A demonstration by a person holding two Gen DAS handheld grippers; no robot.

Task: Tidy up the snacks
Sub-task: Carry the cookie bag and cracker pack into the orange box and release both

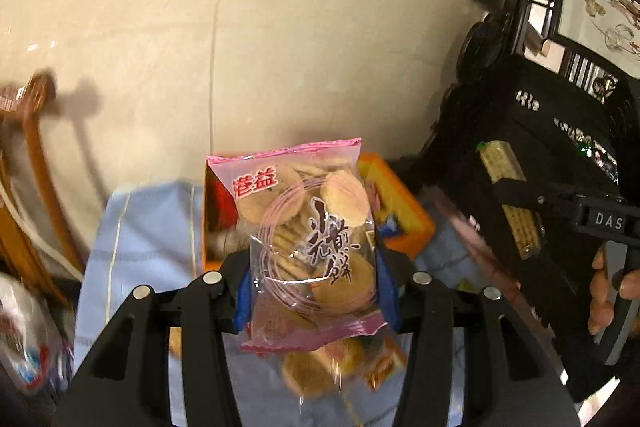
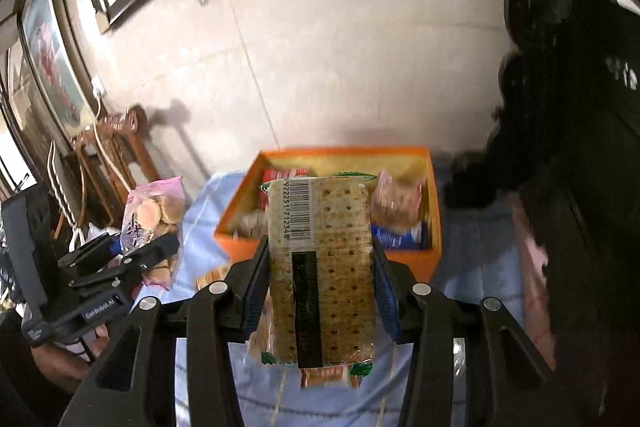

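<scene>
You are holding a pink biscuit packet [image 1: 308,227] pinched in your left gripper [image 1: 316,291] and a cracker pack [image 2: 322,259] in your right gripper [image 2: 320,291], both above the partly filled orange box [image 2: 434,227], with loose snacks [image 2: 210,279] waiting beside it.

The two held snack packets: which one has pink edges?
The bag of round biscuits in the left claw; the right claw holds a clear cracker pack with green ends.
</scene>
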